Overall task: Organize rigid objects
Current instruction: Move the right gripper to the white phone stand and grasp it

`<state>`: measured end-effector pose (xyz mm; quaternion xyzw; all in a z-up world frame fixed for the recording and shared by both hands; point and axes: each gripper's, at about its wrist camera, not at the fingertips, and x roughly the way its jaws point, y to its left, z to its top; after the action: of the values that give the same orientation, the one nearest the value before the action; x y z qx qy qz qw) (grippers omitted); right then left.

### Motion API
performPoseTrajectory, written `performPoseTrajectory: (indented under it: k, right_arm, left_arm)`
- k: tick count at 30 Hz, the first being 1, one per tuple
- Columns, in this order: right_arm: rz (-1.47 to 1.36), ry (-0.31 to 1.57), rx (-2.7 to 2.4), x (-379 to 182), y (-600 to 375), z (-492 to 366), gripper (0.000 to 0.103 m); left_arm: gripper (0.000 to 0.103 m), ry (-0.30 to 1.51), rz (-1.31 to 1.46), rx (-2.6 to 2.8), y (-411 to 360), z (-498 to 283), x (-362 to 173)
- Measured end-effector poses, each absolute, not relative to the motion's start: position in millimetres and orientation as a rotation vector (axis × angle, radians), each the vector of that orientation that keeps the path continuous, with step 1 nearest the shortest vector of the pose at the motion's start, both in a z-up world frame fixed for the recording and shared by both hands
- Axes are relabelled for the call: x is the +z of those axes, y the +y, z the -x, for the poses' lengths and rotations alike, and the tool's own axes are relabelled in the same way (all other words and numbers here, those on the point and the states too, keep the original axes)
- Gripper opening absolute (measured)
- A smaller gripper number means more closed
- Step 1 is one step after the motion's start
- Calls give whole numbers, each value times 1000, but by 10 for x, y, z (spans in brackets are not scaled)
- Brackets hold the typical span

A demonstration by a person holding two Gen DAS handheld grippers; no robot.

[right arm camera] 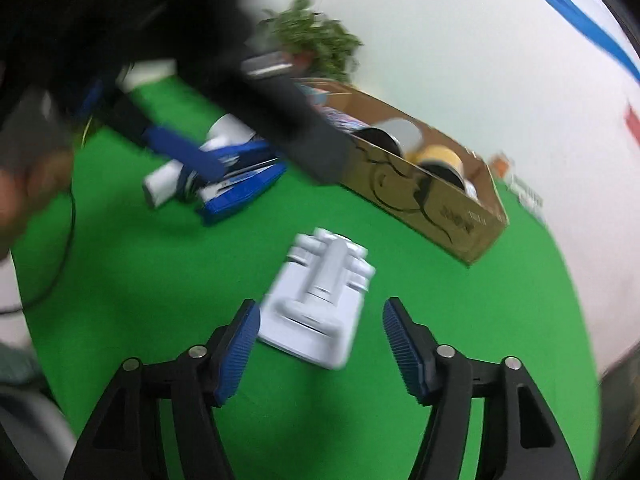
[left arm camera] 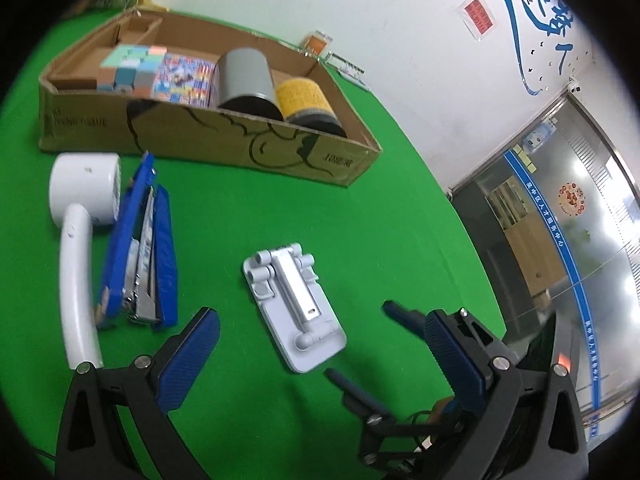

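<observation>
Blue stapler (left arm camera: 138, 256) and cardboard box (left arm camera: 224, 142) nearby; white folded phone stand (right arm camera: 320, 300) flat on green counter (right arm camera: 160, 280); both grippers (left arm camera: 320, 344) (right arm camera: 320, 342) wide, empty.

White wall (left arm camera: 360, 8); glass door (left arm camera: 560, 216) (reflective)

Black hand-held gripper (right arm camera: 320, 320) frames — ribbed blue pads (right arm camera: 240, 354), silver screws.
</observation>
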<state>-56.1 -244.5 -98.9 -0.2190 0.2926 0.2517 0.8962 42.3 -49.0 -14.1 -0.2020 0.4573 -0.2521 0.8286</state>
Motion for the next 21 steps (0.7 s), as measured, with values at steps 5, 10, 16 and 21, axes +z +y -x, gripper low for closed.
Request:
performPoseTrajectory:
  k: [5,10,16,21]
  right_arm:
    - [166,813,551,-1076,-2732,196,80]
    - [54,866,545,-1237,-2773,129,80]
    - [28,850,510,-1356,-2710,53,73]
    - [12,834,480,-1355,-2699,20,64]
  left_arm:
    - [101,1047,451,-566,-624,-478,-295]
    - [101,1110,463,-569,-745,-552,-443]
    - [101,1150,489,-521,-717,-604,-522]
    - [97,1195,547,-491,-645,-614,-637]
